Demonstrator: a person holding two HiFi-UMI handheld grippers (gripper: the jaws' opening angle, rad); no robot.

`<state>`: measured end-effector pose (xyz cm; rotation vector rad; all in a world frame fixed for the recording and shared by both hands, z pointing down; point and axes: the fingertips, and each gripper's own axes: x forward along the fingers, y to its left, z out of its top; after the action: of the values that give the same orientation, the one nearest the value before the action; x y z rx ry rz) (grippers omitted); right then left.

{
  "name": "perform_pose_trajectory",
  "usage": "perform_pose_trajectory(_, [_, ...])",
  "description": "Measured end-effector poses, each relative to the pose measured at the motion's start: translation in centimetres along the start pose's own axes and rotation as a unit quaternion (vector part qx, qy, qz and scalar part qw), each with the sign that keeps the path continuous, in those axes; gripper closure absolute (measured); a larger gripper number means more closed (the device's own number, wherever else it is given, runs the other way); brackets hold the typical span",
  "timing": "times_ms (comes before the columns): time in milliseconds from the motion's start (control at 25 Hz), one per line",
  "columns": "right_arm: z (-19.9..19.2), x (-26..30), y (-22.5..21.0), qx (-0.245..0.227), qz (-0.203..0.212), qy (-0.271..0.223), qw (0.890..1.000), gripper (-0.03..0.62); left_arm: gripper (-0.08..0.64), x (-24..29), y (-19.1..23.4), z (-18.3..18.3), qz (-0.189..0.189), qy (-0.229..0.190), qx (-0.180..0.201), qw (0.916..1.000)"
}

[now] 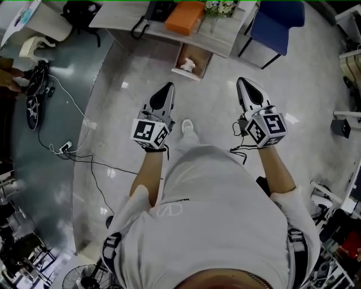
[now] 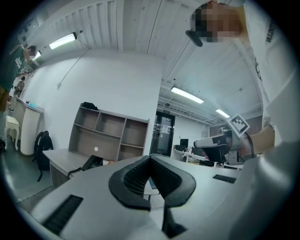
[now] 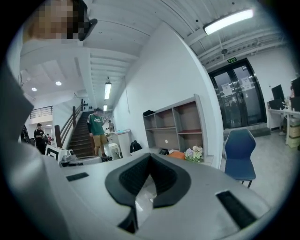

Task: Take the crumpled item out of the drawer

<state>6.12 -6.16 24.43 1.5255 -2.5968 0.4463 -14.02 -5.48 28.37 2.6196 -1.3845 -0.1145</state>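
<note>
White and crumpled, the item (image 1: 188, 65) lies in the open drawer (image 1: 204, 59), which juts out from under the near edge of the worktop (image 1: 121, 16), at 12 o'clock in our head view. We hold both tools level over the grey floor (image 1: 130, 79), side by side and apart, noses towards the worktop. The left tool (image 1: 166, 87) is clenched, its pads meeting at the tips with nothing between them. The item sits near it at about 1 o'clock, apart from it. The right tool (image 1: 243, 83) is clenched the same way and also empty. From it the item lies farther off, at about 10 o'clock. So the drawer stands ahead of the gap between the two tools, closer to the left one, and neither tool touches drawer or item. On the worktop above the drawer rest an orange box (image 1: 185, 17), a dark phone (image 1: 155, 10) at its 9 o'clock and flowers (image 1: 220, 7) at its 3 o'clock. A blue chair (image 1: 276, 20) stands at 1 o'clock from the right tool.
</note>
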Motion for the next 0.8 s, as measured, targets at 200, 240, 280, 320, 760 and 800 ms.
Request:
perform_pose_trajectory(200, [-1.3, 4.6, -0.6, -0.040, -0.005, 0.023, 0.999, 0.591, 0.558, 2.6, 2.3, -0.8, -0.030, 0.015, -0.002, 0.9994])
perform_pose_trajectory(240, [-1.3, 5.3, -0.5, -0.052, -0.002, 0.025, 0.998, 0.591, 0.558, 3.1, 2.8, -0.9, -0.035, 0.017, -0.003, 0.9992])
perform_pose_trajectory(280, [-1.4, 6.0, -0.3, -0.060, 0.001, 0.026, 0.998, 0.591, 0.558, 3.7, 3.2, -1.1, -0.039, 0.017, -0.004, 0.9991])
perform_pose_trajectory(320, [-1.5, 6.7, -0.1, -0.062, 0.003, 0.025, 0.998, 0.591, 0.558, 4.2, 3.6, -1.3, -0.041, 0.018, -0.004, 0.9990])
perform_pose_trajectory(760, [-6.2, 13.7, -1.0, -0.013, 0.014, 0.049, 0.999, 0.591, 0.558, 9.0, 6.1, -6.3, -0.045, 0.059, 0.004, 0.9972])
perform_pose_trajectory(800, [-6.7, 14.3, -1.1, -0.011, 0.018, 0.052, 0.998, 0.591, 0.558, 9.5, 6.3, -6.9, -0.042, 0.064, 0.002, 0.9970])
